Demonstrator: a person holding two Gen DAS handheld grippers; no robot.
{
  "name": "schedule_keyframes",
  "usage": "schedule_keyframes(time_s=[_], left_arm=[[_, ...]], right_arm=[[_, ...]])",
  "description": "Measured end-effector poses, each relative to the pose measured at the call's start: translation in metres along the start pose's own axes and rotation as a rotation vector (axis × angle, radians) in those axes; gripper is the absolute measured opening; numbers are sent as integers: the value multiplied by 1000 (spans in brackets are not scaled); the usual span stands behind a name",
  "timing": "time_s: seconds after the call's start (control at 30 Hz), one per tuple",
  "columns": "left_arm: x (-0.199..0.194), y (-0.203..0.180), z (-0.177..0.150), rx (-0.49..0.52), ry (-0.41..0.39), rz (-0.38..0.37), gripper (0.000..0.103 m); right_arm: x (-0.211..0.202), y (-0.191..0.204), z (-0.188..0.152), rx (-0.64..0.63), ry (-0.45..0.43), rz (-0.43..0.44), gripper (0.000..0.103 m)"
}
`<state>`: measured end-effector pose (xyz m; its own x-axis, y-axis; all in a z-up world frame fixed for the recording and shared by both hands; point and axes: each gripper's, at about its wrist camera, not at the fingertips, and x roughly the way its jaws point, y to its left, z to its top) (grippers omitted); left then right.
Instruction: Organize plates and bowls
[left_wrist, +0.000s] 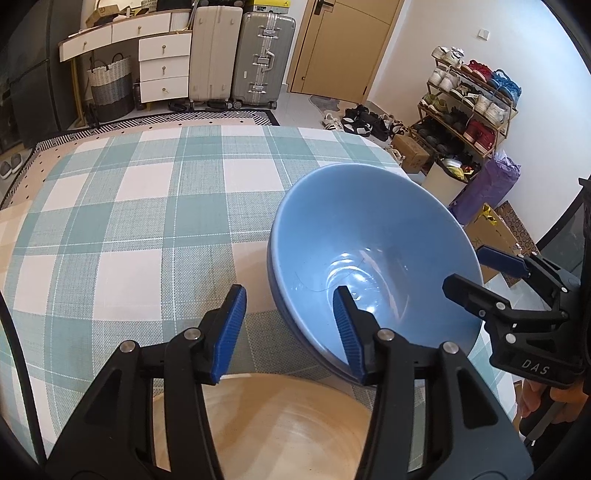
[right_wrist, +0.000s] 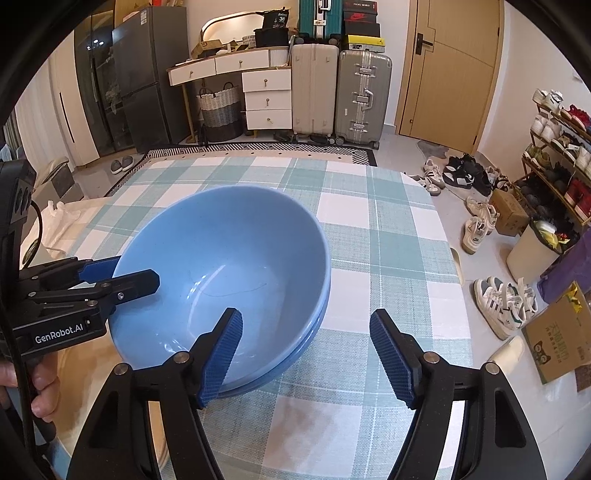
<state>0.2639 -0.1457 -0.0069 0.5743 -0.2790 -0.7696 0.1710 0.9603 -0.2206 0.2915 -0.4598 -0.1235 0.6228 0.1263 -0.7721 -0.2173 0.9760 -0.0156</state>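
Two pale blue bowls (left_wrist: 369, 229) (right_wrist: 221, 251) sit nested on the checked tablecloth (left_wrist: 129, 221) (right_wrist: 369, 258). My left gripper (left_wrist: 290, 332) (right_wrist: 118, 275) stands open astride their left rim, with one pad inside the top bowl and the other outside; neither pad presses on it. My right gripper (right_wrist: 306, 354) (left_wrist: 480, 277) straddles the opposite rim the same way, open, with its outer finger over the cloth. A beige plate (left_wrist: 266, 424) lies under the left gripper, right beside the bowls.
A hand (right_wrist: 44, 391) holds each gripper handle. Past the table's far edge stand suitcases (right_wrist: 343, 92), white drawers (right_wrist: 266, 99) and a woven basket (left_wrist: 110, 88). A shoe rack (left_wrist: 469, 99), loose shoes (right_wrist: 502, 302) and cardboard boxes (right_wrist: 557, 332) crowd the floor on the right.
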Motion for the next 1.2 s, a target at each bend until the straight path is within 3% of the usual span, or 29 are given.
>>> schedule_keyframes(time_s=[0.5, 0.73, 1.03, 1.2], left_arm=[[4, 2, -1, -24, 13, -15, 46], [10, 7, 0, -47, 26, -32, 46], [20, 9, 2, -57, 47, -52, 45], [20, 5, 4, -42, 47, -84, 30]], right_arm=[[3, -7, 5, 33, -3, 33, 73], [18, -14, 9, 89, 16, 106, 72], [33, -17, 9, 115, 43, 143, 47], [33, -13, 8, 101, 43, 134, 37]])
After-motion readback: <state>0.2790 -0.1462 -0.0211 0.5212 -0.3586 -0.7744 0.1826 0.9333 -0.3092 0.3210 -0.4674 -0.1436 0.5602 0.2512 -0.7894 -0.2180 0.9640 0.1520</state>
